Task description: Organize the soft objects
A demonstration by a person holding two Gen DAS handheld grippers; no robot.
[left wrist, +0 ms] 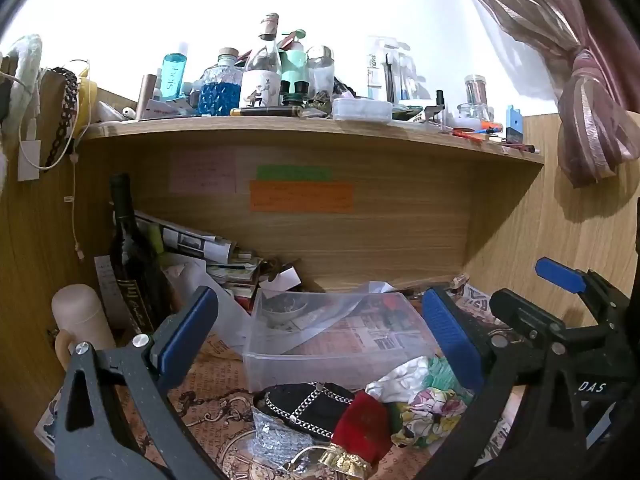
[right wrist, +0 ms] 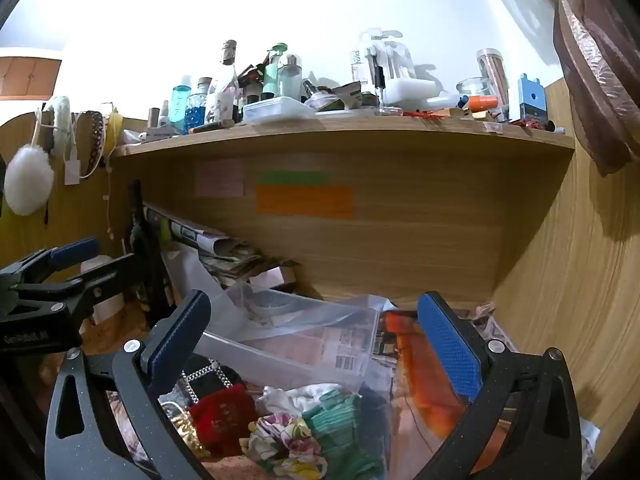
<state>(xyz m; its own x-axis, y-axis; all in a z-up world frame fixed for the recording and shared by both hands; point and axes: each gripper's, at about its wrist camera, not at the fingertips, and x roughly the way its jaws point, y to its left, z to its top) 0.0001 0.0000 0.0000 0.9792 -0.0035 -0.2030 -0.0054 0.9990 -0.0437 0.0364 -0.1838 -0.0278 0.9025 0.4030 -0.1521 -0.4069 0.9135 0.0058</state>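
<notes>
Clutter fills the tabletop (left wrist: 208, 404) beneath a crowded wooden shelf (left wrist: 304, 126). A clear plastic bin (left wrist: 320, 344) sits in the middle, holding a loose plastic sheet and perhaps a small bowl at its far left corner. Just near of it lie the soft things: red pouch (left wrist: 360, 428), floral cloth (right wrist: 288, 444), green cloth (right wrist: 344, 424), black chained bag (left wrist: 308, 404). Left gripper (left wrist: 320, 344) and right gripper (right wrist: 316, 352) both hang above with jaws wide, holding nothing. Wooden walls close in at right.

Blown-out top, fisheye-warped dark edges
</notes>
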